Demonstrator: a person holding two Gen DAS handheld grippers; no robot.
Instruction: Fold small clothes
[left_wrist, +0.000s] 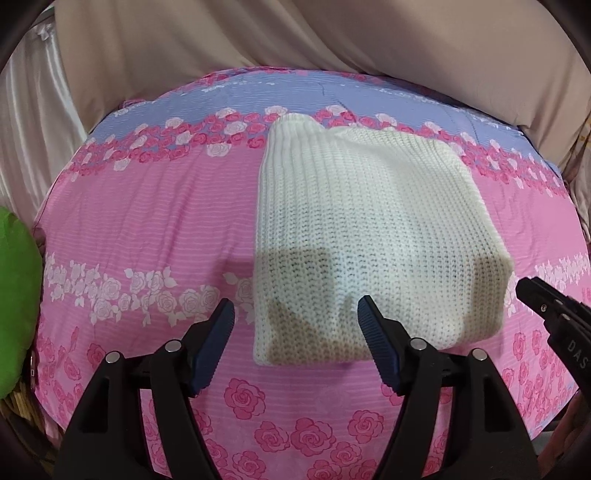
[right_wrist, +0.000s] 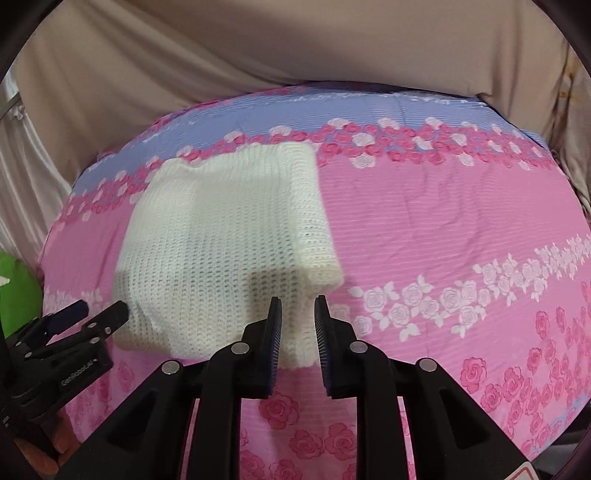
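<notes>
A cream knitted garment (left_wrist: 365, 229) lies folded into a thick rectangle on the pink floral bedsheet (left_wrist: 147, 229). My left gripper (left_wrist: 297, 310) is open, its fingers wide apart above the garment's near left corner, holding nothing. In the right wrist view the same garment (right_wrist: 221, 240) lies left of centre. My right gripper (right_wrist: 297, 301) is open with a narrow gap, empty, just over the garment's near right corner. The left gripper also shows at the left edge of the right wrist view (right_wrist: 99, 312), and the right gripper's tip (left_wrist: 532, 291) shows at the right in the left wrist view.
The bed has a blue floral band (left_wrist: 295, 92) along its far side, backed by beige draped fabric (left_wrist: 295, 33). A green object (left_wrist: 14, 295) sits beside the bed at the left. Pale curtain fabric (left_wrist: 33, 129) hangs at the far left.
</notes>
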